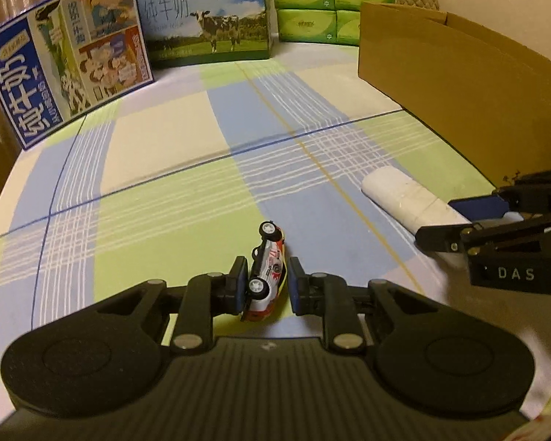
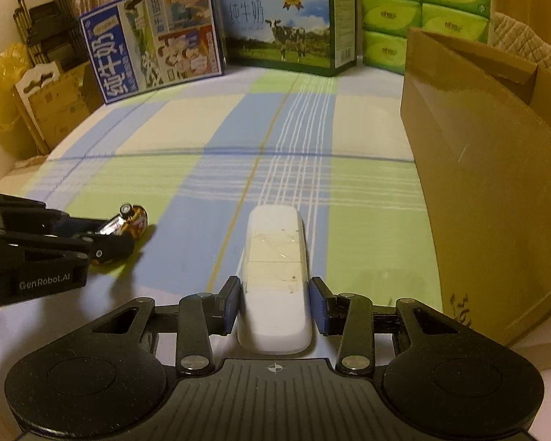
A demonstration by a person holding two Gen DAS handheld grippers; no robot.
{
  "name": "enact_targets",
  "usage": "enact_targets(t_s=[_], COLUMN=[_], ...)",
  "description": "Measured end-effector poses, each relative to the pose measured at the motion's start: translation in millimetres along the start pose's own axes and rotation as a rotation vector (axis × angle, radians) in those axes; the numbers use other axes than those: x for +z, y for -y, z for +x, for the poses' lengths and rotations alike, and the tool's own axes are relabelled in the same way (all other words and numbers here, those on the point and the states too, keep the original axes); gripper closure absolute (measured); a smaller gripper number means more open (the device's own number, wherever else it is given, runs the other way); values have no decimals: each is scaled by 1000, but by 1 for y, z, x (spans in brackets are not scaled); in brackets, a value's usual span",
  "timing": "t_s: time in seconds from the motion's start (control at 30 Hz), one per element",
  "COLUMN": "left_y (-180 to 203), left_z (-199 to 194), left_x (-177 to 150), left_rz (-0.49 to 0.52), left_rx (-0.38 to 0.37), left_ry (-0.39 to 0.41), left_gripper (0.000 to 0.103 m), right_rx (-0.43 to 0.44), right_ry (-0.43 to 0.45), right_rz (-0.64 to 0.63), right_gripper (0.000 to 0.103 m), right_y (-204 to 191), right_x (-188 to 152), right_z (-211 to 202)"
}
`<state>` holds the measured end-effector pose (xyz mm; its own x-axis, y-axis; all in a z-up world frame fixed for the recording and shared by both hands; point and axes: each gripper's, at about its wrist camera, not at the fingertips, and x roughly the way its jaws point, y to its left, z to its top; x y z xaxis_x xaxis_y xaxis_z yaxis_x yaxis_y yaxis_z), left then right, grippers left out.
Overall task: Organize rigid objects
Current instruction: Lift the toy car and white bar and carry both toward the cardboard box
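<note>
The toy car [image 1: 266, 273] lies tipped on its side on the checked bedsheet [image 1: 165, 169], wheels toward my left claw [image 1: 266, 286], which straddles it: the left pad is against the wheels, the right pad just beside the roof with a sliver of gap. So that claw is released around the car, not yet biting. The white remote-shaped case [image 2: 273, 286] lies flat on the sheet, lengthwise between the pads of my right claw [image 2: 274, 307]; both pads sit just beside its flanks, and I cannot tell whether they are pressing.

To do this well, I would close the left claw slowly and squarely, since a car on its side offers wheels one way and a curved roof the other and may roll out. On the right I would grip the case nearer its middle than its end, so it won't droop when lifted. The open cardboard box [image 2: 477, 169] stands near on the right, likely the destination.
</note>
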<state>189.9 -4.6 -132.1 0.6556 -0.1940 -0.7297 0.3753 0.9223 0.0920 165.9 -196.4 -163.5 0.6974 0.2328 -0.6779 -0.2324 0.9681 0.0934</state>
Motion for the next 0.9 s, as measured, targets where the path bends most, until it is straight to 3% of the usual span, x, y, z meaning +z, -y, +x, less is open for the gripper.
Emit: enact_targets(t_s=[0.3, 0.4, 0.6, 0.77, 0.9], left_y=[9, 7, -1, -19, -18], left_z=[10, 12, 12, 8, 2], left_x=[1, 2, 4, 5, 9], left_rz=[96, 86, 4, -159, -152], left_rx=[47, 43, 24, -30, -35], left_ry=[10, 14, -3, -8, 10], left_gripper=[81, 81, 84, 85, 85], right_rx=[-4, 0, 6, 13, 17], right_ry=[13, 10, 11, 10, 9], right_rz=[-19, -15, -11, 9, -21], right_gripper=[58, 57, 55, 55, 55], right_y=[-2, -1, 0, 2, -3], right_x=[0, 1, 2, 2, 3], right_z=[5, 6, 6, 6, 7])
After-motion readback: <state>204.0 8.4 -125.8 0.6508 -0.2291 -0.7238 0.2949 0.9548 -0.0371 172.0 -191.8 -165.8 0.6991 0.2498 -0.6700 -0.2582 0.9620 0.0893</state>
